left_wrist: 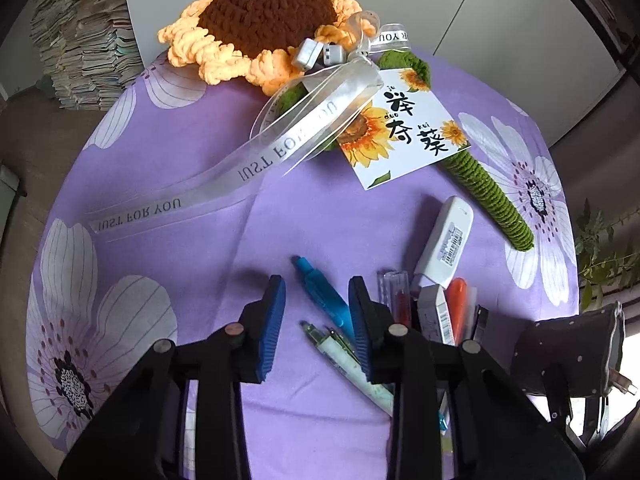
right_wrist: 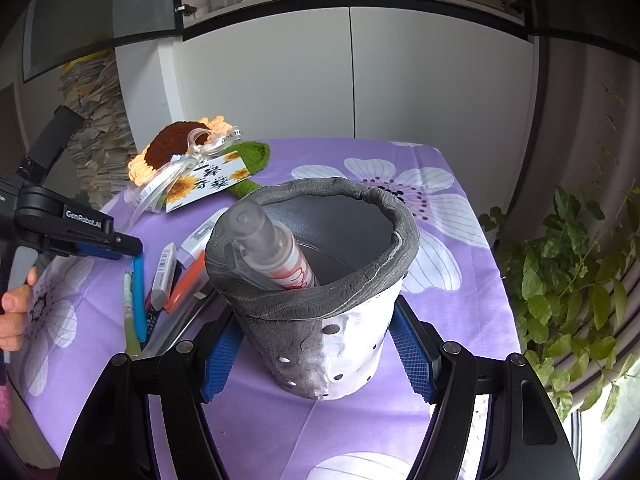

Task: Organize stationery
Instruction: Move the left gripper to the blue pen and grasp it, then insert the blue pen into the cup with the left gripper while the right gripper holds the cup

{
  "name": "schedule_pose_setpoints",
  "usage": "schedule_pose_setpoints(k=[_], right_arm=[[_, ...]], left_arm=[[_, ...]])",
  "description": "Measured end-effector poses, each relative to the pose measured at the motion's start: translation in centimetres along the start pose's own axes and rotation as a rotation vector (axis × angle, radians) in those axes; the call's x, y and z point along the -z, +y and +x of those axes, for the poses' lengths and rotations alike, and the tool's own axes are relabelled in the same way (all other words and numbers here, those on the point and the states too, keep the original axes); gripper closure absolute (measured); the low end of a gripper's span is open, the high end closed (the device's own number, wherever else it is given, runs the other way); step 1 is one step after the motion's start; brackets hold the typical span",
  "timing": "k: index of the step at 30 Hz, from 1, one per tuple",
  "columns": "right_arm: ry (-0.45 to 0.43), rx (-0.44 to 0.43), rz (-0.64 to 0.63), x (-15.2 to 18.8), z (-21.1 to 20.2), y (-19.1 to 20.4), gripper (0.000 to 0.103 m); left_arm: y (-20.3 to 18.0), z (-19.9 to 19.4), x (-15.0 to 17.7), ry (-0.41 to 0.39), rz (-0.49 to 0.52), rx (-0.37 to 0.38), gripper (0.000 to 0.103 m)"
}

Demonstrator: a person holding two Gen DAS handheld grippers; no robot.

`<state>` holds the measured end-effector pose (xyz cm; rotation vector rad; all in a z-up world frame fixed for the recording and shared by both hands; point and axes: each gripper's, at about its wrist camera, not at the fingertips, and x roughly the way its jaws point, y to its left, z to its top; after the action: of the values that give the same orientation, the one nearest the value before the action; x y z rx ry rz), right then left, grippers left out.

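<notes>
Hovering part-open and empty over the blue pen [left_wrist: 320,296], the left gripper [left_wrist: 318,312] risks dragging the green pen [left_wrist: 348,360] touching it, while the right gripper [right_wrist: 316,356] clamps the pouch [right_wrist: 316,280] beside the pile.

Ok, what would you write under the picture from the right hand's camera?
The right gripper clamps a grey fabric pen pot holding one pen on a purple flowered tablecloth.
</notes>
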<state>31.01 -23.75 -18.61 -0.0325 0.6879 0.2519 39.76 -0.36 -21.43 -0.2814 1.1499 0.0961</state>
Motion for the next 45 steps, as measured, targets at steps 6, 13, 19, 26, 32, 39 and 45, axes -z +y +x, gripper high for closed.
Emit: schedule_pose_setpoints(k=[6,13,19,26,32,39,45], right_arm=[[0.001,-0.007,0.006,0.0,0.1,-0.1,0.031],[0.000,-0.007,0.006,0.0,0.1,-0.1,0.031],[0.000,-0.002,0.002,0.0,0.1,-0.2,0.031],[-0.001,0.007,-0.002,0.1,0.0,0.0,0.031],[0.000,0.000,0.007,0.1,0.0,-0.1,0.031],[0.000,-0.001,0.008,0.1,0.0,-0.1,0.031],[0.000,0.004,0.005,0.1,0.0,-0.1,0.031]], left_arm=[[-0.3,0.8,-0.6,-0.008,0.001,-0.022,0.087],[-0.8,-0.1,-0.2,-0.036,0.033,0.023,0.094],[-1.2,-3.6,0.0,-0.118,0.062,0.093,0.095],[-1.4,-4.2,0.1,-0.114,0.069,0.101,0.095],[-2.0,-8.2,0.6,-0.205,0.097,0.164,0.095],[-5.0,-14.2,1.7,-0.336,0.191,0.268,0.095],[-8.1,-18.4,2.2,-0.434,0.283,0.338,0.095]])
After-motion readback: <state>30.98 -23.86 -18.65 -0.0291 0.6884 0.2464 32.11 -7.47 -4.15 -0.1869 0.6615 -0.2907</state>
